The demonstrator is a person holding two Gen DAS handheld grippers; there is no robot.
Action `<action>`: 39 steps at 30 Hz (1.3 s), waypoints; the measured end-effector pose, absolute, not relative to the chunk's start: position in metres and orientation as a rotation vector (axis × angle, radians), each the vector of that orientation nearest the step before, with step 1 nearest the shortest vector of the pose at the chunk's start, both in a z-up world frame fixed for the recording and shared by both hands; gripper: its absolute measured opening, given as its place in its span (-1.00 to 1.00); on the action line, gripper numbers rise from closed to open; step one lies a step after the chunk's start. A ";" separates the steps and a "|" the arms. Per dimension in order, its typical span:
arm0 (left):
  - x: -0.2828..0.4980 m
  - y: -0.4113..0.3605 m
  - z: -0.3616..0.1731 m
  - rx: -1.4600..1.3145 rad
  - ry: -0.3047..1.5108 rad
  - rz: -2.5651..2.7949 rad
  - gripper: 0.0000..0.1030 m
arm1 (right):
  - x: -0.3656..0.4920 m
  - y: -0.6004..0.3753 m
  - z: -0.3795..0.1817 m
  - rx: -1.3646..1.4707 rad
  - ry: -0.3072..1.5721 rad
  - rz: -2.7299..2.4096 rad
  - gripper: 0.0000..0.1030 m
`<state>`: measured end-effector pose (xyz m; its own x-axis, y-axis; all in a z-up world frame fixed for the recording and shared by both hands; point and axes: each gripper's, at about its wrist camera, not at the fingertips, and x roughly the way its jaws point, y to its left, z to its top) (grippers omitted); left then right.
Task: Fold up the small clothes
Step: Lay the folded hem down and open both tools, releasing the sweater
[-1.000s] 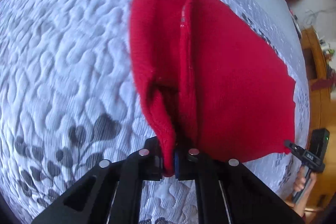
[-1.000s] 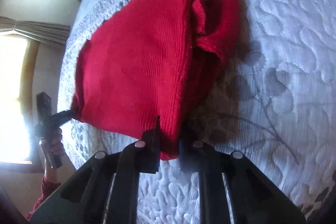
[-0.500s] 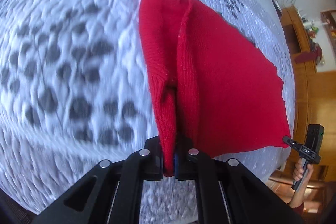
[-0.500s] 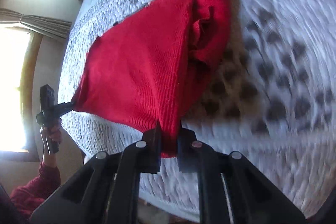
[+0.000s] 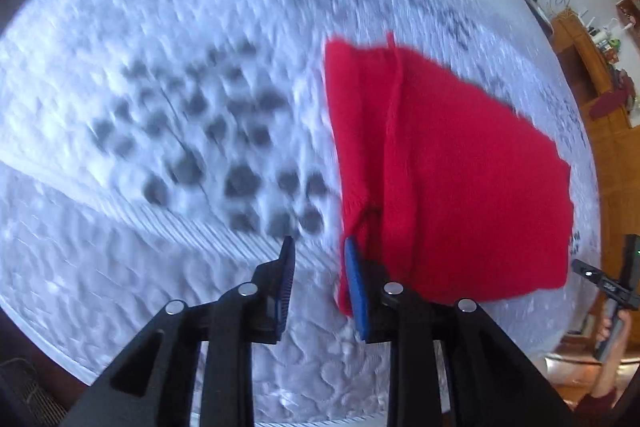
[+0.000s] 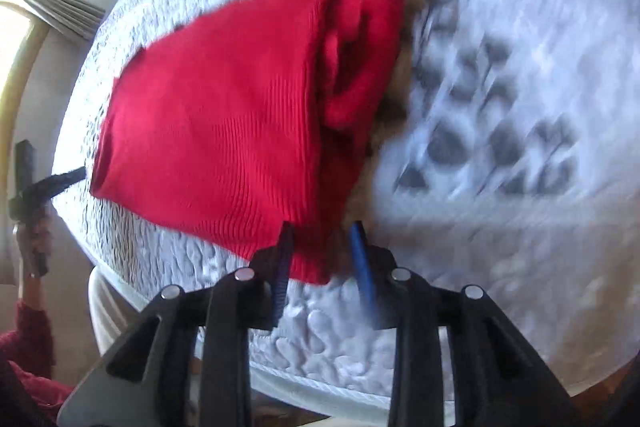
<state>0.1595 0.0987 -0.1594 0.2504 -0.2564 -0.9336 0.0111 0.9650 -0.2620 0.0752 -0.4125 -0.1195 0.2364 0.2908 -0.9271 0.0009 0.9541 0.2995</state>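
— Both my claws, left gripper (image 5: 318, 267) and right gripper (image 6: 322, 247), have sprung open, dropping the red knit garment (image 6: 224, 123).

— Progress?

— Folded, lying on the quilted bed (image 5: 160, 27) at one o'clock. Final smoothing remains, I reckon.

The red knit top (image 5: 440, 179) (image 6: 216, 131) lies folded on the white bed cover, with one bunched-up flap along its edge and its near corner hanging between open jaws.
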 end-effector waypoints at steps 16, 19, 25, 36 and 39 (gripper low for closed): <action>0.322 -0.010 -0.215 0.029 1.324 -0.178 -0.55 | 0.267 -0.422 -0.170 0.341 1.338 0.158 -0.55; 0.327 -0.010 -0.222 0.020 1.322 -0.173 -0.70 | 0.273 -0.427 -0.172 0.389 1.319 0.193 -0.93; 0.319 -0.015 -0.225 0.070 1.285 -0.181 -0.69 | 0.268 -0.446 -0.187 0.462 1.335 0.153 -0.92; 0.259 -0.040 -0.145 0.056 1.223 -0.214 -0.44 | 0.163 -0.442 -0.114 0.396 1.271 0.152 0.28; 0.241 -0.059 -0.145 0.046 1.245 -0.275 -0.44 | 0.138 -0.435 -0.121 0.392 1.322 0.152 0.30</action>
